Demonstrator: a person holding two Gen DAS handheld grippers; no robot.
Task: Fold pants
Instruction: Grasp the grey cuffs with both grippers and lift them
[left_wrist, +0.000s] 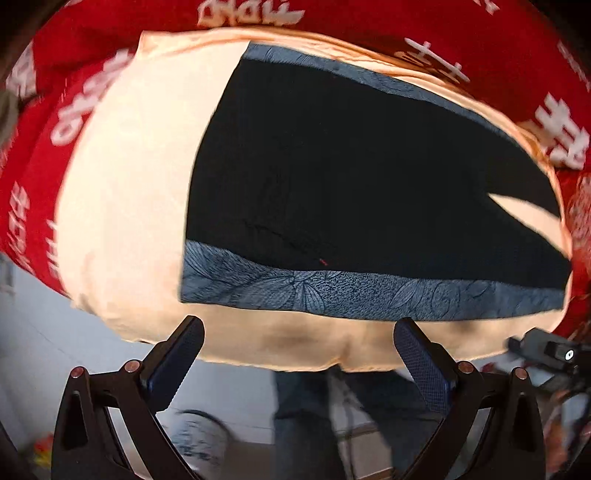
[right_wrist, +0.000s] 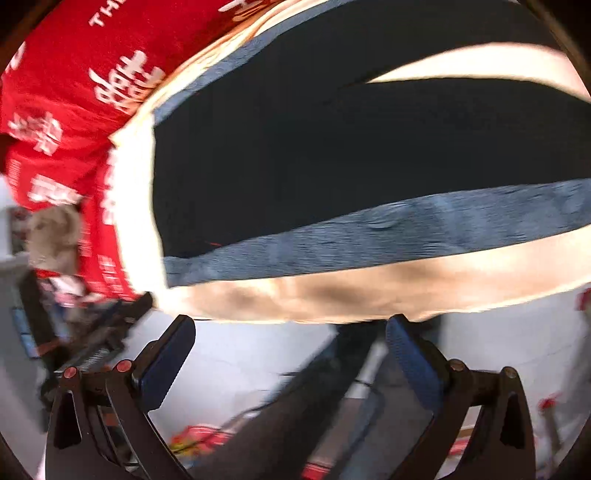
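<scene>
We noted a red cloth with white characters (left_wrist: 92, 92) spread widest across both views, covering the worktop beneath. On it lay a cream cloth (left_wrist: 122, 192), its near edge hanging just beyond the tools.

The pants (left_wrist: 351, 177) lay flat on the cream cloth, dark navy with a blue leaf-patterned band (left_wrist: 332, 295) along the near edge and another along the far edge. At one end the two legs parted, showing a wedge of cream between them. A small red thread showed on the dark fabric close to the near band.

Left tool (left_wrist: 298, 354): fingers spread wide apart, holding nothing, hovering off the near edge of the cream cloth, apart from the pants. Right tool (right_wrist: 290, 350): likewise spread apart and empty, just short of the cloth edge.

Right wrist view was blurred; a grey soft shape (right_wrist: 55, 236) by the red cloth we could not identify.
</scene>
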